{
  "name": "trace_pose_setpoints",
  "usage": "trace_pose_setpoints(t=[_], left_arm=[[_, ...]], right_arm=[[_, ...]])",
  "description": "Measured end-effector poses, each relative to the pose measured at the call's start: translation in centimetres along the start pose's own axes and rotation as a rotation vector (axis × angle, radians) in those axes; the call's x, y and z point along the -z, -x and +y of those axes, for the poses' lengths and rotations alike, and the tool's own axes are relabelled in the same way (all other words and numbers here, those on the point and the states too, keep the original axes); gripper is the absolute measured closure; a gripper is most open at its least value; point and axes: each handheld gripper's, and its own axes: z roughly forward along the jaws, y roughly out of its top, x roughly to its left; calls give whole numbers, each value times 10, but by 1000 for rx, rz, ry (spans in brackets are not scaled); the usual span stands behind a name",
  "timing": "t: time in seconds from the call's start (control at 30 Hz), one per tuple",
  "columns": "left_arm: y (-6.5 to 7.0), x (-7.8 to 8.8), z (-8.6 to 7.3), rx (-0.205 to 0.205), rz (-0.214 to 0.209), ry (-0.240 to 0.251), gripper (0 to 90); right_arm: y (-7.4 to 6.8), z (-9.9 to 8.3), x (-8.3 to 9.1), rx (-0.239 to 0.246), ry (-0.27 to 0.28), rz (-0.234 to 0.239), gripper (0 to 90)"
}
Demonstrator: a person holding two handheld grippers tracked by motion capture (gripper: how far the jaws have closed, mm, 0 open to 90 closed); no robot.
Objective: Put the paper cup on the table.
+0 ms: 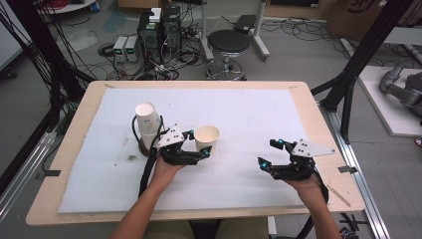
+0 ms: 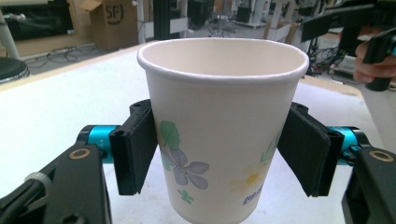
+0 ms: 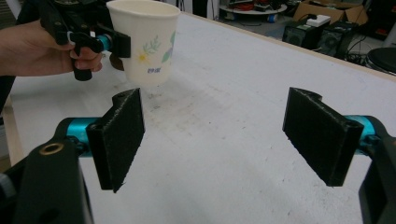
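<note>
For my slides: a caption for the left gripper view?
Left tool grips an upright flowered paper cup over the white table cover.

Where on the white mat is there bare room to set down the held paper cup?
Bare mat between the left gripper, shut on the paper cup, and the open right gripper; also the far right. Crowded beside the cup stack.

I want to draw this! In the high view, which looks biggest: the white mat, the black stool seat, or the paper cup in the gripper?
1. White mat
2. Black stool seat, though it stands farther from the camera
3. Paper cup, pinched in the left gripper
</note>
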Motion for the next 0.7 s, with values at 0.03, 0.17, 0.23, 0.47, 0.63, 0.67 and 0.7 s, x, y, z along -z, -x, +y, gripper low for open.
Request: trace_pose_setpoints(t=[0.03, 0.17, 0.23, 0.47, 0.63, 0.67, 0.7], left_arm=[[-1, -2, -2, -3, 3, -17, 310], [0, -9, -7, -20, 25, -93, 310], [0, -11, -10, -22, 38, -134, 311], [0, -14, -14, -36, 58, -236, 312], [1, -11, -13, -58, 68, -275, 315], [2, -10, -13, -58, 72, -281, 315], [2, -8, -14, -60, 74, -284, 316]], right_arm=[[0, 0, 0, 1, 0, 1, 212], [0, 0, 0, -2, 1, 1, 212], [0, -1, 1, 1, 3, 0, 212], [-1, 0, 0, 1, 2, 2, 212], [-1, 0, 0, -3, -1, 5, 212], [-1, 0, 0, -5, -1, 6, 212], [-1, 0, 0, -4, -1, 7, 212]])
